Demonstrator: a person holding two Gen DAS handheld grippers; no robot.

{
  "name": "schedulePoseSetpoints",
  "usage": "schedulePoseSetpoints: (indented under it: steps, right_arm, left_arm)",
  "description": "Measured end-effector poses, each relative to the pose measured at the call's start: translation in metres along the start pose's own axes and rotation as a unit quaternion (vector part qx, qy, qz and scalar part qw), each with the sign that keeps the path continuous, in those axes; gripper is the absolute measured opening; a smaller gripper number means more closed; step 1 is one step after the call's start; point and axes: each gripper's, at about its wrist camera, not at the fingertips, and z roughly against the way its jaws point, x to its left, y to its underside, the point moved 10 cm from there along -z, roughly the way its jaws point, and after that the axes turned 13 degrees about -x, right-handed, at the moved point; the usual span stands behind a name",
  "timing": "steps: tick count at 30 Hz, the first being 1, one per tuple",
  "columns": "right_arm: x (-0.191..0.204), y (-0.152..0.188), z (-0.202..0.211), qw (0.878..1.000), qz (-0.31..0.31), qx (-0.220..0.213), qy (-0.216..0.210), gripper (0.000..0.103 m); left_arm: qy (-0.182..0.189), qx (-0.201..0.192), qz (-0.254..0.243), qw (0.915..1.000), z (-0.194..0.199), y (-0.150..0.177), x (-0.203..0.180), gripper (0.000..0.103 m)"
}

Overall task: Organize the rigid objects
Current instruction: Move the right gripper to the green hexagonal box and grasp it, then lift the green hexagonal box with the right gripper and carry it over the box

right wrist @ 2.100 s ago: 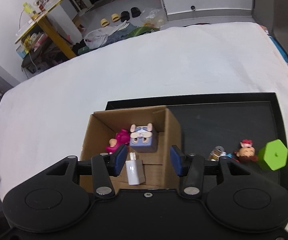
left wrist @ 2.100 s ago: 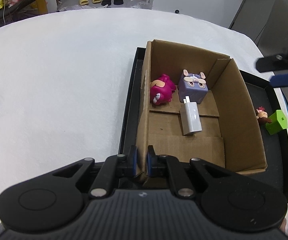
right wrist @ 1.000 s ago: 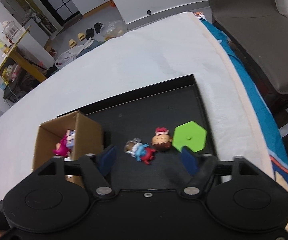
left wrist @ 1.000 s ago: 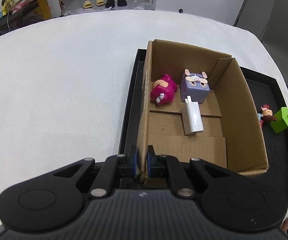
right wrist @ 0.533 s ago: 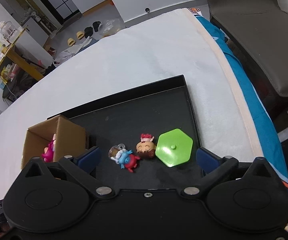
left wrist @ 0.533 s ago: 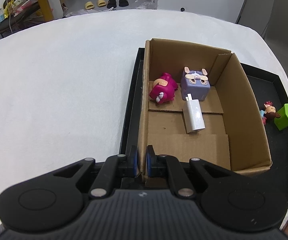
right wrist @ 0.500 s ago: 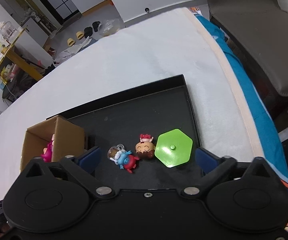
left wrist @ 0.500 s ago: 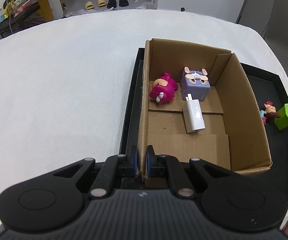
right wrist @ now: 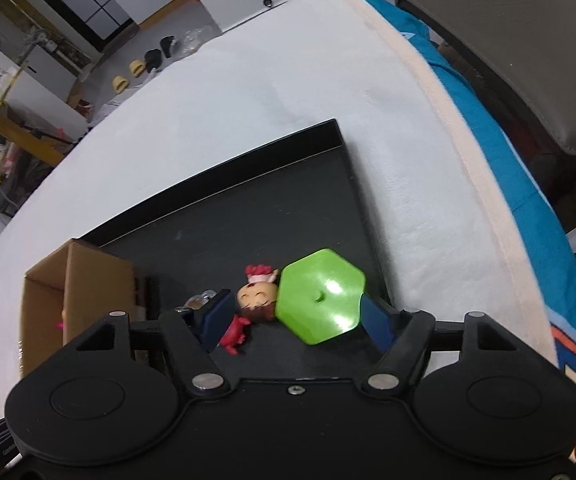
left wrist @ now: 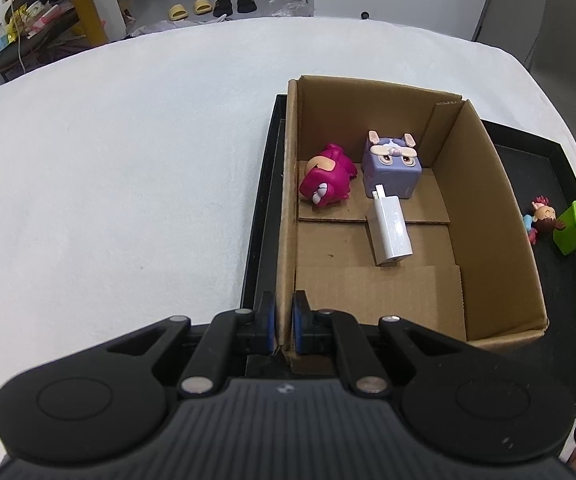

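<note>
Left wrist view: left gripper (left wrist: 283, 326) was pinched tight on the near-left corner wall of the cardboard box (left wrist: 484, 216), one blue pad on each side of the wall, barely a gap beyond the cardboard. Box sat at the left end of the black tray (left wrist: 257, 220) on the white tablecloth (left wrist: 127, 168). Inside the box, toward the far end: magenta figurine (left wrist: 326, 186) lying on its side, purple cube toy (left wrist: 390, 168) with ears just right of it, white USB charger (left wrist: 392, 232) lying flat, its prongs touching the cube. Right wrist view: right gripper (right wrist: 294, 318) was spread wide and low over the tray (right wrist: 247, 216), holding nothing. Green hexagonal block (right wrist: 320, 298) sat between its fingers, the right finger's pad just beside or touching the block's edge, can't tell which. Small doll (right wrist: 255, 298) with brown hair and red bow lay against the block's left side, also between the fingers; the left finger partly hid a small keychain-like item behind it. Block and doll stayed on the tray floor outside the box (right wrist: 71, 280), near the tray's right rim.
</note>
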Motion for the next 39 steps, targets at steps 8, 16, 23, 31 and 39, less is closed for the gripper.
schedulePoseSetpoints:
  steps: [8,16,23,31,39]
  right_arm:
    - [0.003,0.004,-0.018,0.999,0.039,0.004,0.031,0.066]
    - [-0.001,0.009,-0.029,0.993,0.096,0.006,0.072,0.053]
    - [0.003,0.017,-0.02,0.989,0.123,0.003,0.083,0.051]
    - [0.015,0.019,0.002,0.989,0.131,-0.015,0.069,0.051]
    - [0.021,0.015,0.019,0.991,0.118,-0.031,0.059,0.051]
  left_arm:
    - [0.0,0.0,-0.004,1.0,0.0,0.001,0.0,0.008]
    - [-0.003,0.002,-0.006,1.0,0.0,0.0,-0.001,0.008]
    - [-0.003,0.0,-0.006,1.0,0.002,-0.001,-0.001,0.008]
    - [0.0,-0.001,0.002,1.0,0.004,-0.002,0.002,0.008]
    - [0.004,0.002,-0.003,1.0,0.004,-0.002,0.0,0.008]
